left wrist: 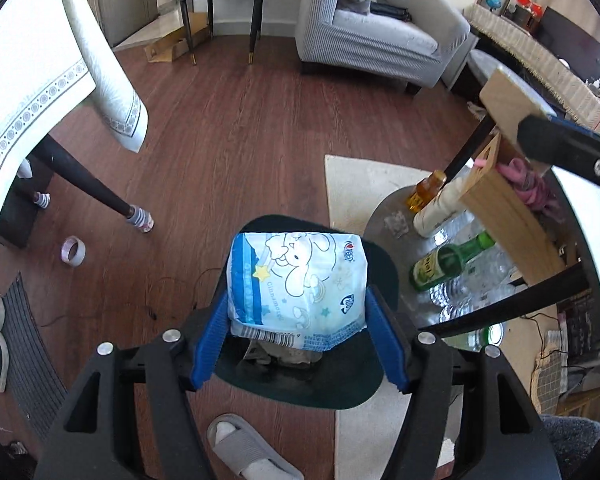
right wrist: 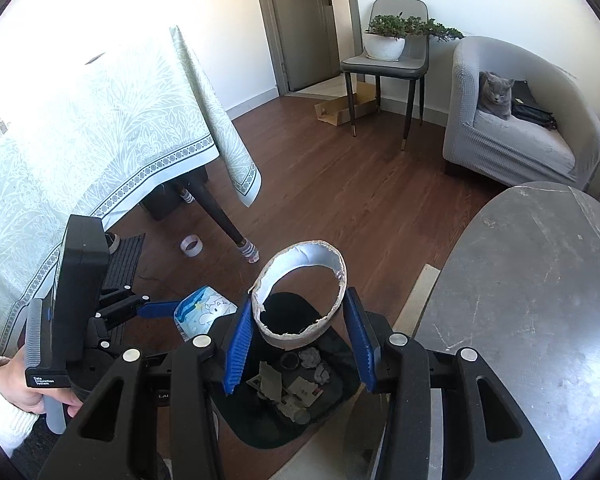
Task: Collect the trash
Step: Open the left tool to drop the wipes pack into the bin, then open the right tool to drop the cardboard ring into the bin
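Strong daylight floods both fisheye views. In the right wrist view, the pale green patterned tablecloth (right wrist: 112, 128) left of the blue fingers (right wrist: 238, 344) is blown out to near white toward the picture's edge, as is the wall far ahead. The round grey stone tabletop (right wrist: 540, 280) right of the fingers carries a soft sheen. In the left wrist view, the reddish-brown wooden floor (left wrist: 236, 128) ahead of the fingers (left wrist: 210, 340) shows a broad pale glare, and a white overexposed patch sits at the far right. Both views are sharp centrally; straight lines bow toward the dark circular rim.
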A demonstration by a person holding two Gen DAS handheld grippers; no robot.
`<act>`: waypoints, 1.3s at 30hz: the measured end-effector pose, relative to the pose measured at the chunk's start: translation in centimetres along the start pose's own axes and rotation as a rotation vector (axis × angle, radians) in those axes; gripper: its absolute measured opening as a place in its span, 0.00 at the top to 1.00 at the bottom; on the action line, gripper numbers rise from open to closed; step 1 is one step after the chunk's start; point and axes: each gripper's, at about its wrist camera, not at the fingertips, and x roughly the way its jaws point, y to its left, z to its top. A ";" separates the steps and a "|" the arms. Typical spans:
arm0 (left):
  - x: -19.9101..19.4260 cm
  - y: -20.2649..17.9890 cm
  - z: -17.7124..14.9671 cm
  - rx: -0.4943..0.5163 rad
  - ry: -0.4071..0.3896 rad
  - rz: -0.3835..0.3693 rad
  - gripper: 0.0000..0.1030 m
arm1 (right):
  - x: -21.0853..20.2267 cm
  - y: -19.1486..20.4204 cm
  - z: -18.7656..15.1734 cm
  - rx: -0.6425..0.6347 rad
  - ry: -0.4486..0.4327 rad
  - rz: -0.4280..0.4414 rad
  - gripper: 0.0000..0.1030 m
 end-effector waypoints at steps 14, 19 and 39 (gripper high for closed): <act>0.1 3.2 -1.4 -0.042 0.045 0.013 0.24 | 3.6 2.4 0.3 -0.035 0.056 -0.004 0.56; -2.0 3.6 -0.8 -0.051 -0.017 0.001 0.29 | 5.6 3.3 0.0 -0.038 0.095 0.001 0.56; -9.5 2.8 0.8 -0.047 -0.269 0.001 0.57 | 12.2 4.6 -2.7 -0.050 0.263 -0.032 0.56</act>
